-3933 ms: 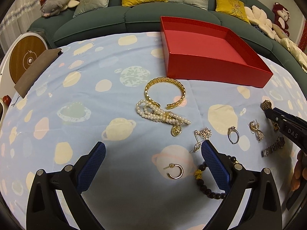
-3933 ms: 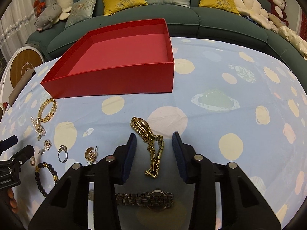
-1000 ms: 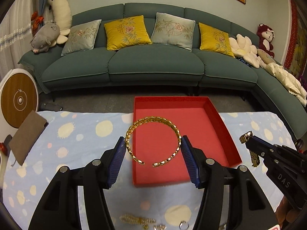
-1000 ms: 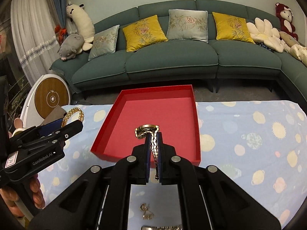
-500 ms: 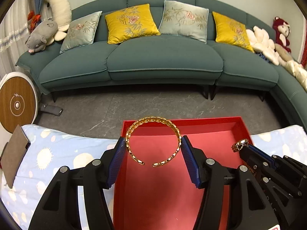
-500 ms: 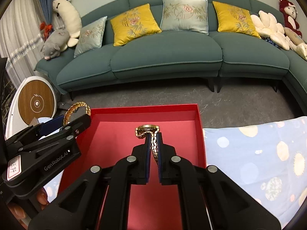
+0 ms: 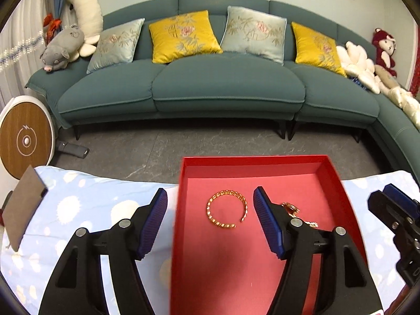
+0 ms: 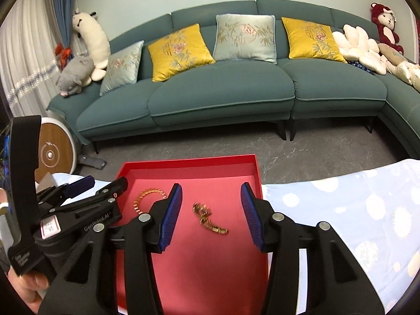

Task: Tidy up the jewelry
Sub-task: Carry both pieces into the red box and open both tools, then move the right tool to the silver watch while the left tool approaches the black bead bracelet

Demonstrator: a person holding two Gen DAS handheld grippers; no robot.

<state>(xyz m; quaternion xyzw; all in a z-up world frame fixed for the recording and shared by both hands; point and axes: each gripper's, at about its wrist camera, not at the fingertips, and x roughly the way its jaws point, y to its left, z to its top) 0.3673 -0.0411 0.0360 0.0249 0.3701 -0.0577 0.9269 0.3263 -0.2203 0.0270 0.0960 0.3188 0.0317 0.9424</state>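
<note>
A gold open cuff bracelet lies on the floor of the red tray, below my open, empty left gripper. It also shows in the right wrist view. A gold watch with a link band lies in the red tray between the fingers of my open, empty right gripper. In the left wrist view the watch is partly hidden behind my right finger. The right gripper's fingertips show at the right edge.
The tray sits on a light blue cloth with planet prints at the table's far edge. A brown card lies at the left. Beyond are a grey floor, a teal sofa with cushions, and a round wooden-faced device.
Both grippers have opened. The cuff bracelet dropped from the left gripper and the watch from the right gripper; both now lie in the red tray.
</note>
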